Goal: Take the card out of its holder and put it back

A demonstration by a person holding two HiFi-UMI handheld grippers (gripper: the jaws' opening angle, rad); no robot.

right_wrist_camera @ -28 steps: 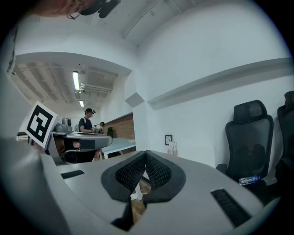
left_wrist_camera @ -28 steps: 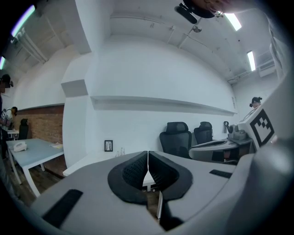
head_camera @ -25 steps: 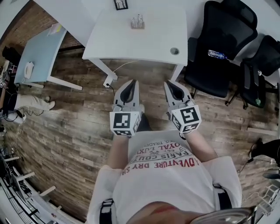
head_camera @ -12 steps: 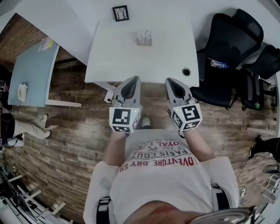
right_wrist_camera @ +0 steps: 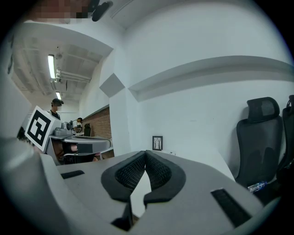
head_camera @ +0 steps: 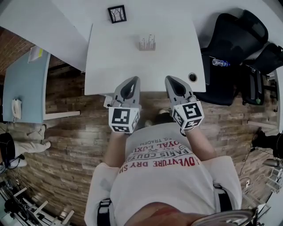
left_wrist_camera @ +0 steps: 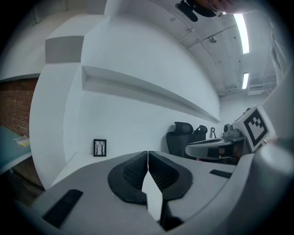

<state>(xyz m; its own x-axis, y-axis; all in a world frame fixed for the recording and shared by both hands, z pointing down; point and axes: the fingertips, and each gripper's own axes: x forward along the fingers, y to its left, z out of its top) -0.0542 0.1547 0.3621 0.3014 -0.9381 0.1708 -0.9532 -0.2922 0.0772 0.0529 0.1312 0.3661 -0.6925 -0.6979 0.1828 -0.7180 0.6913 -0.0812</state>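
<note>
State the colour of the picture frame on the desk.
Black picture frame; head view shows it best.

White short-sleeved T-shirt (head_camera: pixel 164 187), red and dark lettering (head_camera: pixel 164 160), black straps (head_camera: pixel 106 212) at T-shirt's sleeves, grey left gripper (head_camera: pixel 133 79) and right gripper (head_camera: pixel 170 79), black ribbed pads (left_wrist_camera: pixel 133 172), black-and-white marker cubes (head_camera: pixel 123 121)

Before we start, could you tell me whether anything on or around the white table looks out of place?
Only a bottle lying on the black chair seat; the card holder stands upright on the table.

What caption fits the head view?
Left gripper and right gripper, both shut, face a white table with a card holder.
</note>
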